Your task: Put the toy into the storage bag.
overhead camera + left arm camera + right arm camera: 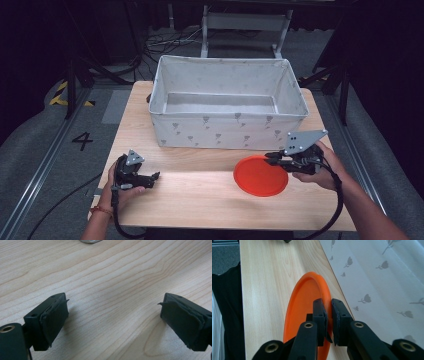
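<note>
Right tongs [329, 322] pinched tight on rim of orange plate [305, 315], at plate's near edge. Left tongs [113, 317] wide apart, gripping nothing, down low over bare table [107, 272].

Seen from above: plate [260, 176] on table [200, 200], just in front of box [227, 102], held by right tongs [272, 158] at its right side. Left tongs [152, 177] well apart from plate, near left edge.

Looks like the pick-up step: plate gripped, seems tipped up a bit at the held edge. Next, most likely, up and over front wall of box, then down inside. Needs a firm pinch, since plate is thin and could slip or swing.

Hard to tell: how far plate is off table. Box floor partly hidden behind front wall. Far edge of table hidden behind box.
</note>
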{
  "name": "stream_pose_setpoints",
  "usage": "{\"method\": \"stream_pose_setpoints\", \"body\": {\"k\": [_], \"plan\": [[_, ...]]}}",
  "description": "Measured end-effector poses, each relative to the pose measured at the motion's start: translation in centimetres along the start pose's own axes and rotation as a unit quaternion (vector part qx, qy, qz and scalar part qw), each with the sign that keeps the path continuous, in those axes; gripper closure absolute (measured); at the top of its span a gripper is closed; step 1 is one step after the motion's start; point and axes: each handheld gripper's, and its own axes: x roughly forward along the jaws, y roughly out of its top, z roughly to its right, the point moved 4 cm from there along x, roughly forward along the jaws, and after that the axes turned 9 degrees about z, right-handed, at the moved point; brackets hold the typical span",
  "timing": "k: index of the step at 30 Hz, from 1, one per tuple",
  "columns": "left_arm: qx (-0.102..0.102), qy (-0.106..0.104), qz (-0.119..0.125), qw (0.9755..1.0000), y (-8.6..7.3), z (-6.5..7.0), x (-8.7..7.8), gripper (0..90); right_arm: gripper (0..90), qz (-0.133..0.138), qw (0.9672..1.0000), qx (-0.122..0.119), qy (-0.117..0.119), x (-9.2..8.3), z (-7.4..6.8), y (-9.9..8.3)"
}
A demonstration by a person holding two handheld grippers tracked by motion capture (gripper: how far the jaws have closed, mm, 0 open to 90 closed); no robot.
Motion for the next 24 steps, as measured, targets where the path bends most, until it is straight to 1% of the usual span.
{"method": "stream_pose_setpoints", "body": {"k": [2,6,9,14,17,18,20,22,24], "plan": [[0.000,0.000,0.000,1.0000,0.0,0.0,0.0,8.1,82.6,0.001,1.0000,-0.001,-0.002,-0.5,0.1,0.1],[0.000,0.000,0.000,1.0000,0.0,0.0,0.0,8.1,82.6,0.002,1.0000,-0.001,-0.007,-2.0,0.5,0.4],[-0.001,0.000,0.000,1.0000,0.0,0.0,0.0,8.1,82.6,0.013,0.9999,-0.001,-0.008,-3.6,0.8,1.1],[-0.001,0.000,0.000,1.0000,0.0,0.0,0.0,8.1,82.6,0.024,0.9996,-0.007,-0.015,-5.4,1.1,2.3],[-0.001,0.000,0.000,1.0000,0.0,0.0,0.0,8.1,82.5,0.025,0.9995,-0.010,-0.014,-5.9,1.1,2.7],[0.000,0.000,0.001,1.0000,0.0,0.0,0.0,8.1,82.6,0.023,0.9996,-0.010,-0.015,-6.3,1.2,3.2],[-0.001,0.001,0.000,1.0000,0.0,0.0,0.0,8.1,82.6,0.020,0.9996,-0.007,-0.017,-6.4,1.4,3.7],[-0.002,0.002,0.000,1.0000,0.0,0.1,0.0,8.2,82.5,0.019,0.9996,-0.012,-0.015,-6.6,1.3,4.2],[-0.003,0.003,0.000,1.0000,0.0,0.1,0.0,8.2,82.5,0.021,0.9996,-0.012,-0.015,-6.7,1.4,4.6]]}}
